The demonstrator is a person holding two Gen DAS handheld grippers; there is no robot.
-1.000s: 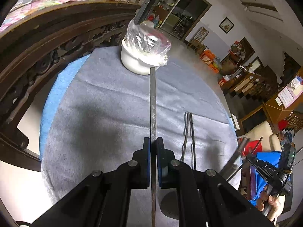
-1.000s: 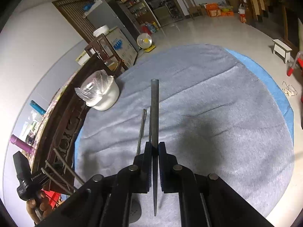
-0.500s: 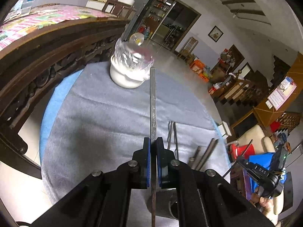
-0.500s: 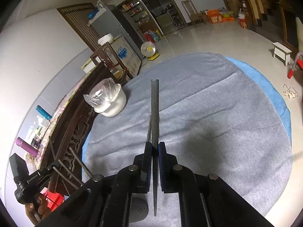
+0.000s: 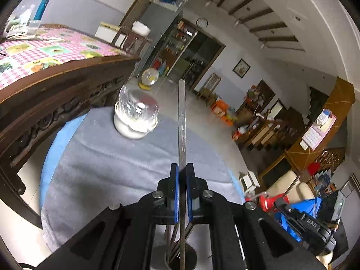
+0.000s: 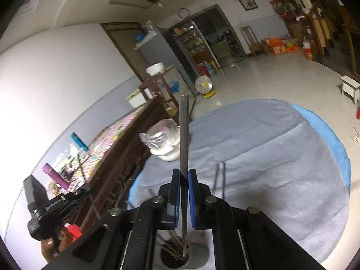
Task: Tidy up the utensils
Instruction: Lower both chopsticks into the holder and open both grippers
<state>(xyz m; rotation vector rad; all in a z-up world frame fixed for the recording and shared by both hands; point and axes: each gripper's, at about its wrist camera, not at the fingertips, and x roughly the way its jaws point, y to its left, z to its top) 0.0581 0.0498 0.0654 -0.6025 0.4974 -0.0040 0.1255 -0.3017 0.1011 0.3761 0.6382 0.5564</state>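
My left gripper (image 5: 182,171) is shut on a long metal chopstick (image 5: 181,121) that points up and away. Its lower end hangs over a grey utensil holder (image 5: 157,258) with several chopsticks inside. My right gripper (image 6: 184,175) is shut on a dark tapered chopstick (image 6: 184,135), whose thin tip reaches into the same holder (image 6: 200,258). Two more chopsticks (image 6: 219,177) lie loose on the grey cloth (image 6: 270,157) just beyond the right gripper.
A white bowl (image 5: 135,121) covered in plastic wrap stands at the far side of the round table, near a carved wooden bench (image 5: 45,94). The cloth lies over a blue cover (image 6: 333,139). A hand holds the other gripper at each view's edge.
Both grippers have risen and tipped upward, each still holding its chopstick. The holder has come into view beneath the fingers, and the chopsticks' lower ends now hang over or in it.
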